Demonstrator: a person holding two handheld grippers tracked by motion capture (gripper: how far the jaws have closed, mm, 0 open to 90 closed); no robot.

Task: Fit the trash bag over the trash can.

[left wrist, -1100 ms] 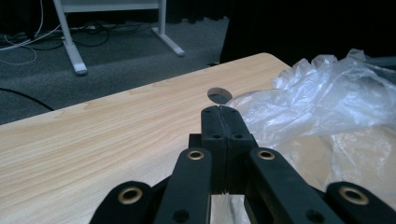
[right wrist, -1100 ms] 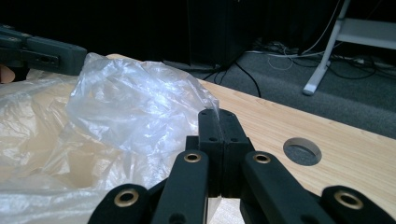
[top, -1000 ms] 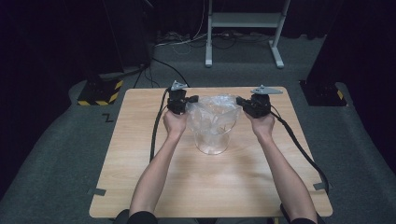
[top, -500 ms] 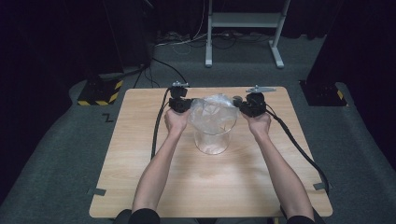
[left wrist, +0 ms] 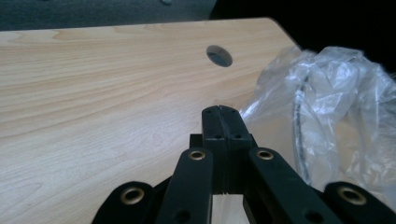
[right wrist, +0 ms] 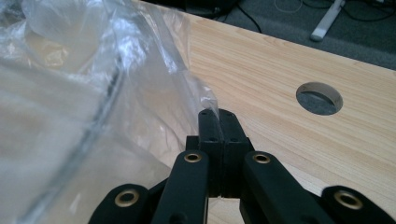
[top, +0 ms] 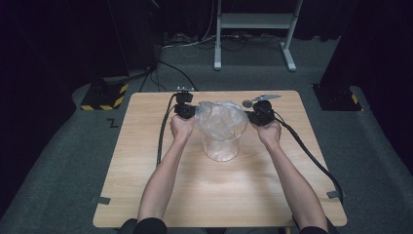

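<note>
A clear round container [top: 221,146] stands at the middle of the wooden table [top: 146,195]. A crumpled clear plastic bag [top: 219,119] is spread over its mouth. My left gripper [top: 187,111] holds the bag's left edge and my right gripper [top: 253,116] holds its right edge. In the left gripper view the jaws of the left gripper [left wrist: 222,112] are pressed together, with the bag [left wrist: 327,102] bunched at their right. In the right gripper view the right gripper [right wrist: 217,114] pinches a corner of the bag [right wrist: 93,70] at its tips. The container's rim shows as a dark curve through the film.
A round cable hole [right wrist: 319,98] lies in the tabletop just beyond the bag. Black cables [top: 163,131] trail from both grippers across the table. A yellow-and-black striped block [top: 102,97] and a white stand's legs [top: 253,24] are on the floor beyond the far edge.
The right gripper has moved a little inward toward the container, and both hands have drawn slightly nearer. The bag now sits more closely over the container's mouth.
</note>
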